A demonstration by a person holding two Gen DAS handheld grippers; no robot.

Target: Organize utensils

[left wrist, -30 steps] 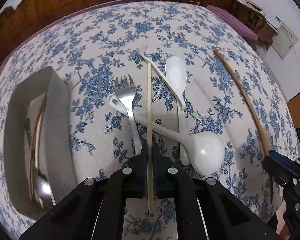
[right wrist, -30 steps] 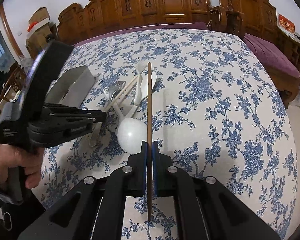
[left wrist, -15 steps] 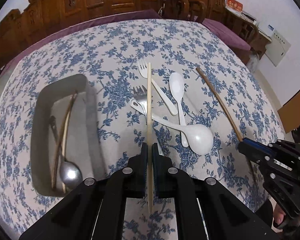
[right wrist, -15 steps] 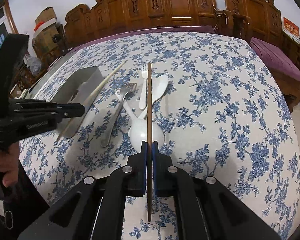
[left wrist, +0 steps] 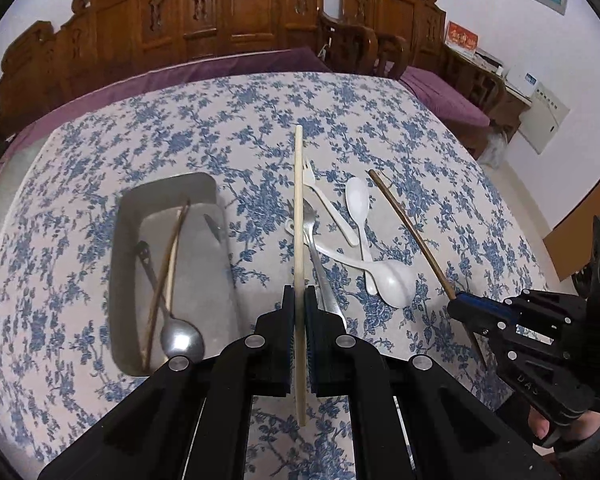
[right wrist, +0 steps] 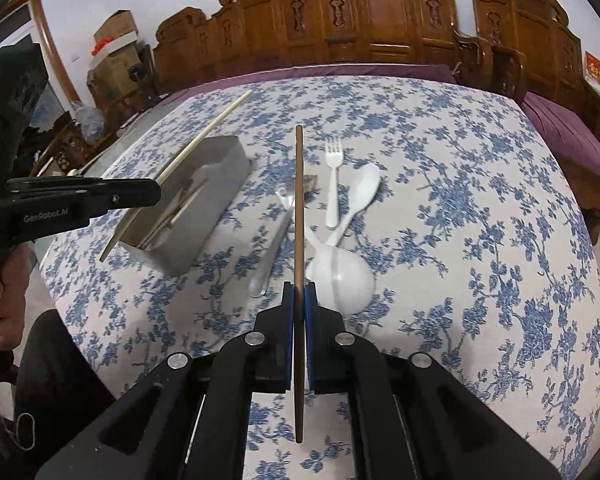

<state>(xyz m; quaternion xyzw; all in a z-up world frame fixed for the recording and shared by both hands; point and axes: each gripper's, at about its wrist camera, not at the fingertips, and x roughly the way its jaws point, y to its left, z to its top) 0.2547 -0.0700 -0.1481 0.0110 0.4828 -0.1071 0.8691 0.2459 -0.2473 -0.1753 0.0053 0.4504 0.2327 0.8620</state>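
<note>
My left gripper is shut on a pale chopstick, held above the table just right of the grey metal tray. The tray holds a metal spoon, a dark chopstick and a pale one. My right gripper is shut on a dark brown chopstick, above the loose pile. On the cloth lie a metal fork, a white plastic fork, a white plastic spoon and a white ladle spoon. The left gripper with its pale chopstick hangs over the tray in the right wrist view.
The round table carries a blue floral cloth. Carved wooden chairs ring the far side. A purple cushioned bench stands at the right. Cardboard boxes sit at the far left. A person's hand grips the left tool.
My left gripper has risen and pulled back with the pale chopstick, so the tray and far chairs come into view. My right gripper lifted slightly with the dark chopstick.
</note>
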